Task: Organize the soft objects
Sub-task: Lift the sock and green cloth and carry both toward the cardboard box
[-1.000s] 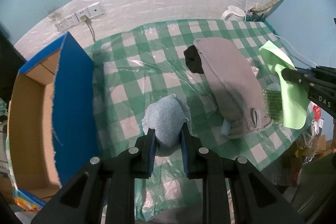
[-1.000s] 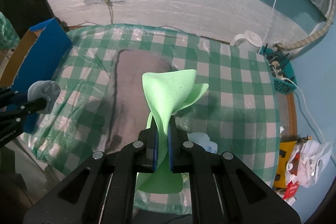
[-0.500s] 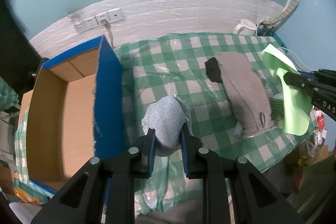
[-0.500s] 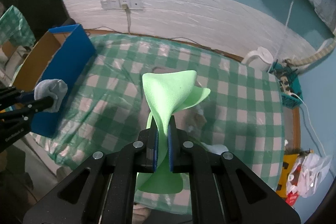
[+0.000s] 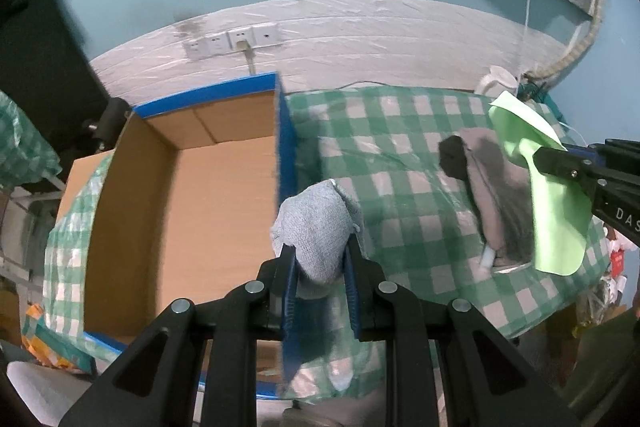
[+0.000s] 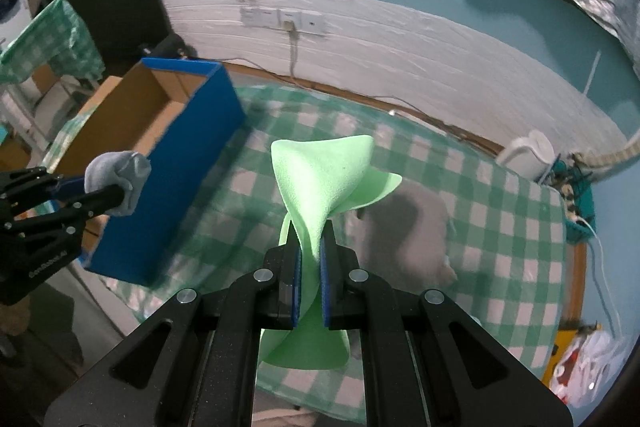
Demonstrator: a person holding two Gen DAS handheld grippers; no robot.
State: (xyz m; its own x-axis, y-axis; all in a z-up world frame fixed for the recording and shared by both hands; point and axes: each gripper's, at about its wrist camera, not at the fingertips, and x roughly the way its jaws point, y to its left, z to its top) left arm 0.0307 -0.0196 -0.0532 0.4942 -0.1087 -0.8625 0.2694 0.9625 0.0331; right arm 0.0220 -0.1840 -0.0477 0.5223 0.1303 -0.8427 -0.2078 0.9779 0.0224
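My left gripper (image 5: pixel 319 255) is shut on a rolled grey sock (image 5: pixel 316 227), held in the air over the right wall of a blue cardboard box (image 5: pixel 286 151). From the right wrist view the same sock (image 6: pixel 118 175) hangs beside the box (image 6: pixel 188 163). My right gripper (image 6: pixel 310 239) is shut on a light green cloth (image 6: pixel 320 179), which fans out above and below the pads. In the left wrist view that green cloth (image 5: pixel 556 211) hangs at the right over the table. A grey-brown garment (image 5: pixel 496 195) with a black piece at one end lies on the green checked tablecloth (image 5: pixel 400 163).
The box stands open at the table's left end, its brown inside (image 5: pixel 200 207) bare. A white kettle (image 6: pixel 528 151) and a teal basket (image 6: pixel 580 195) sit at the far right corner. Wall sockets (image 5: pixel 232 41) with a cord are behind. Bags (image 6: pixel 588 363) lie on the floor at right.
Both grippers have moved left and upward with their loads. The box has come much further into the left wrist view, and the sock now hangs at its right wall.
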